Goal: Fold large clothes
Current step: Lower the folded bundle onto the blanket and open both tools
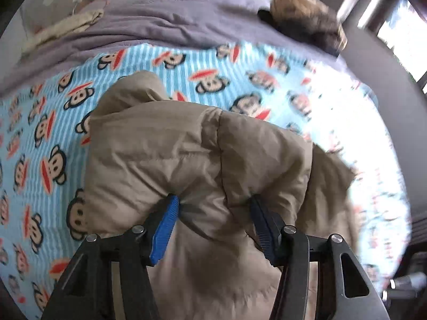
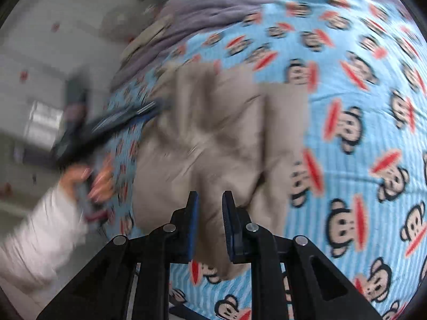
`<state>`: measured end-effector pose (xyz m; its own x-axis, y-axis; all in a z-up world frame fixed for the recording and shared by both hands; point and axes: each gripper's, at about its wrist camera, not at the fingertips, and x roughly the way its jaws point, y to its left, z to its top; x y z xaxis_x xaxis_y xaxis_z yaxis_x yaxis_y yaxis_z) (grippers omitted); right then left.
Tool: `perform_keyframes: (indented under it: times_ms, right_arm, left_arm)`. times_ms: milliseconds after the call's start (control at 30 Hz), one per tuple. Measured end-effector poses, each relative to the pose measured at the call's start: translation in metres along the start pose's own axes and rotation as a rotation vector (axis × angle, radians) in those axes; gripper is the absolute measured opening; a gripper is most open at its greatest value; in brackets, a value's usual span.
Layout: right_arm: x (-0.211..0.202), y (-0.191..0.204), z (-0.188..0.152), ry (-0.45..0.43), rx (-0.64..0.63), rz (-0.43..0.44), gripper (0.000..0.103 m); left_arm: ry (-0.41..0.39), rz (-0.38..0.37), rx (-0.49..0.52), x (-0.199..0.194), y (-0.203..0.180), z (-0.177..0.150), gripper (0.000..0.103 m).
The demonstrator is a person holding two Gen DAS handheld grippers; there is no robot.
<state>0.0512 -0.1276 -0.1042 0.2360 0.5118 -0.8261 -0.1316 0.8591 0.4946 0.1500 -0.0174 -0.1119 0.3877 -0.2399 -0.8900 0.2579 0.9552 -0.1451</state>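
Note:
A beige padded jacket (image 1: pixel 192 149) lies bunched on a blue monkey-print bedsheet (image 1: pixel 48 138). My left gripper (image 1: pixel 213 202) has its jaws wide apart with a thick fold of the jacket bulging between the blue pads (image 1: pixel 166 224). In the right wrist view the jacket (image 2: pixel 213 133) lies ahead on the sheet (image 2: pixel 360 160). My right gripper (image 2: pixel 210 200) has jaws partly closed around a fold of the jacket's near edge. The left gripper (image 2: pixel 106 125) and the hand holding it show blurred at the left.
A purple blanket (image 1: pixel 170 21) covers the far end of the bed, with a cream cloth (image 1: pixel 64 26) and a brown-black furry item (image 1: pixel 307 18) on it. A window (image 1: pixel 395 24) is at the right. Grey floor (image 2: pixel 40 66) lies beyond the bed's left edge.

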Motion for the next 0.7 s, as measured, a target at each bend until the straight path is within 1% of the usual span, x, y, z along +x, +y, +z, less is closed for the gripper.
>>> perform_keyframes:
  times_ms: [33,67,100,133,167,200,267,367,467,533,567,667,700]
  right_arm:
    - [0.017,0.001,-0.002,0.03,-0.013,-0.053,0.02]
    - [0.025,0.002,-0.006,0.042,-0.018,-0.087,0.02]
    - [0.038,-0.005,-0.01,0.057,-0.023,-0.151,0.02]
    - [0.048,-0.012,-0.012,0.067,-0.019,-0.192,0.018]
    - [0.056,-0.021,-0.013,0.075,-0.01,-0.212,0.015]
    - [0.063,-0.029,-0.013,0.085,0.005,-0.219,0.013]
    - [0.073,-0.039,-0.011,0.094,0.023,-0.213,0.012]
    - [0.086,-0.047,-0.004,0.119,0.016,-0.218,0.012]
    - [0.094,-0.047,0.003,0.136,0.006,-0.228,0.012]
    - [0.094,-0.047,0.003,0.147,0.007,-0.231,0.012]
    - [0.1,-0.046,0.006,0.15,0.011,-0.23,0.012]
    - [0.098,-0.044,0.003,0.157,0.033,-0.214,0.012]
    - [0.094,-0.045,-0.001,0.158,0.04,-0.2,0.016]
  left_arm:
    - [0.005,0.014,0.009,0.005,-0.006,0.0,0.057]
    - [0.008,0.022,0.016,0.011,-0.011,0.0,0.057]
    - [0.011,0.026,0.02,0.015,-0.016,0.001,0.057]
    - [0.017,0.027,0.019,0.017,-0.021,0.003,0.057]
    - [0.019,0.025,0.022,0.022,-0.02,0.002,0.057]
    - [0.021,0.031,0.031,0.026,-0.022,0.002,0.057]
    - [0.026,0.055,0.045,0.036,-0.022,0.004,0.057]
    - [0.03,0.069,0.05,0.037,-0.024,0.003,0.057]
    - [0.035,0.05,0.038,0.024,-0.022,0.0,0.059]
    - [0.052,0.035,0.031,0.013,-0.02,-0.003,0.059]
    - [0.062,0.034,0.033,0.007,-0.019,-0.005,0.059]
    - [0.065,0.032,0.043,-0.017,-0.016,-0.018,0.059]
    - [0.065,0.029,0.047,-0.025,-0.015,-0.024,0.059]
